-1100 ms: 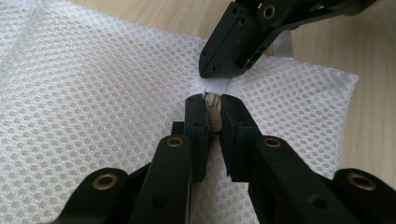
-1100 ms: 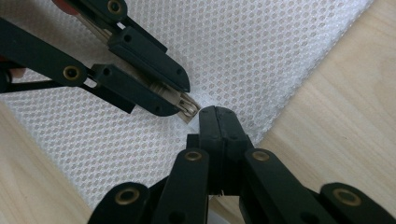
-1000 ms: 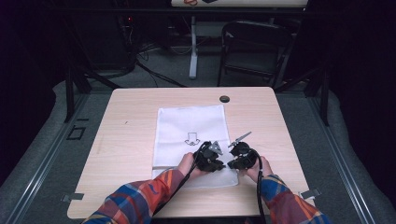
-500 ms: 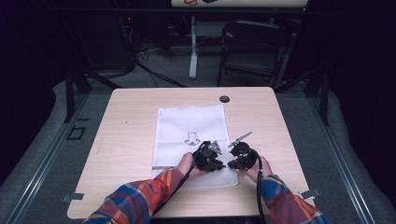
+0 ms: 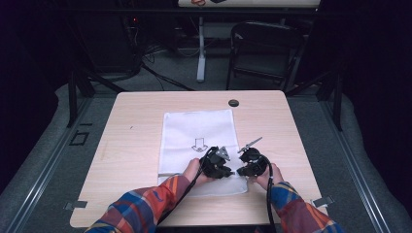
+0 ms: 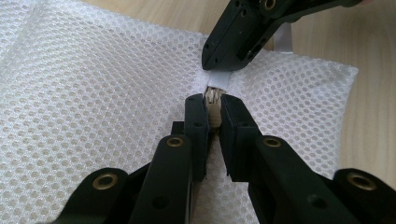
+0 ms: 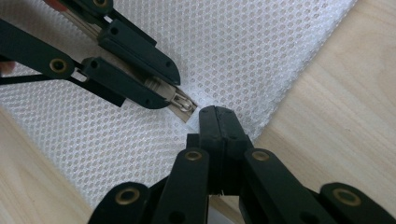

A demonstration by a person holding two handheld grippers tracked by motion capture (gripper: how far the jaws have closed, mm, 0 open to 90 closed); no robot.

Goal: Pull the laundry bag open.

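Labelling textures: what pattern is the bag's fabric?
White honeycomb mesh bag, small round holes all over; clearest in the left gripper view.

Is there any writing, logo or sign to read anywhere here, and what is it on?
No readable words or numbers.
Mesh bag: a printed outline arrow pointing down, the one sign; no text.
Items on the far shelf: too small and blurred to read.
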